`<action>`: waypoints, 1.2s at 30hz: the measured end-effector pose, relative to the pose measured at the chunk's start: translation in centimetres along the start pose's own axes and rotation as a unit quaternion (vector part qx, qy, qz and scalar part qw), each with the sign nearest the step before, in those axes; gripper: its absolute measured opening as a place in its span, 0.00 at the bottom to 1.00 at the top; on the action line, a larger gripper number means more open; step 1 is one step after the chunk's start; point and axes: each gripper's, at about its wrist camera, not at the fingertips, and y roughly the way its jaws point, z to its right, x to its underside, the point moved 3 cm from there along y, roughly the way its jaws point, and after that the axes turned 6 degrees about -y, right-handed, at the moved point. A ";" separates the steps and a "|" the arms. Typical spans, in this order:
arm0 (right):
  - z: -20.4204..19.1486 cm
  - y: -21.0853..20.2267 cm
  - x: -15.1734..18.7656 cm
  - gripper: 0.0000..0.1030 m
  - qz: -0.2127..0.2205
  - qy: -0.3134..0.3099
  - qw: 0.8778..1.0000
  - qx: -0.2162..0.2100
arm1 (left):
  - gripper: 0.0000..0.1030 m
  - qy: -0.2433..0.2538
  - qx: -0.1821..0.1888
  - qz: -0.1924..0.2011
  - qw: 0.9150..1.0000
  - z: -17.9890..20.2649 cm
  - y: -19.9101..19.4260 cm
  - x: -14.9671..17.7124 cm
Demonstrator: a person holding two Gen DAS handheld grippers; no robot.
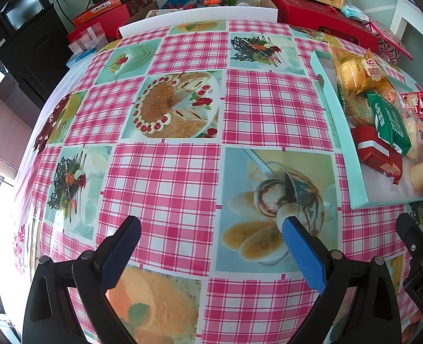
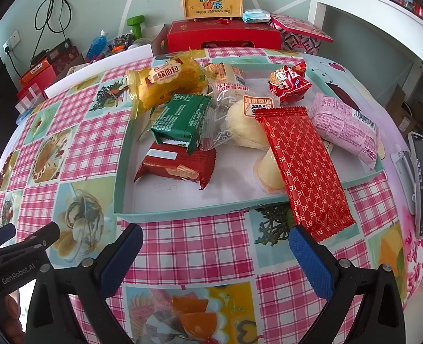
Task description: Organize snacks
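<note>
The shallow rectangular cardboard tray (image 2: 182,213) holds crinkled foil and plastic snack packets; a long glossy red patterned wrapper (image 2: 306,169) overhangs its near rim, ending just beyond the right gripper (image 2: 215,246). Both the right gripper and the left gripper (image 1: 211,235) are spread wide, holding nothing, above the glossy checked tablecloth (image 1: 165,183); the tray lies well right of the left gripper

In or on teal tray (image 2: 182,215): 9 snack packs — 3 red (image 2: 303,169), 1 green (image 2: 179,117), 1 yellow, 1 pink, 2 clear-wrapped, 1 jelly cup (image 2: 268,172).
</note>
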 end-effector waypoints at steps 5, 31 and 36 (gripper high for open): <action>0.0 0.0 0.0 1.00 0.000 0.000 1.000 0.000 | 0.96 -0.001 0.000 0.000 1.000 0.1 0.0 0.0; 0.1 0.1 0.0 1.00 -0.001 0.000 1.000 -0.001 | 0.96 0.000 0.000 0.001 1.000 -0.1 -0.2 0.0; 0.1 0.1 0.0 1.00 -0.001 0.000 1.000 -0.001 | 0.96 0.000 0.000 0.001 1.000 -0.1 -0.1 0.0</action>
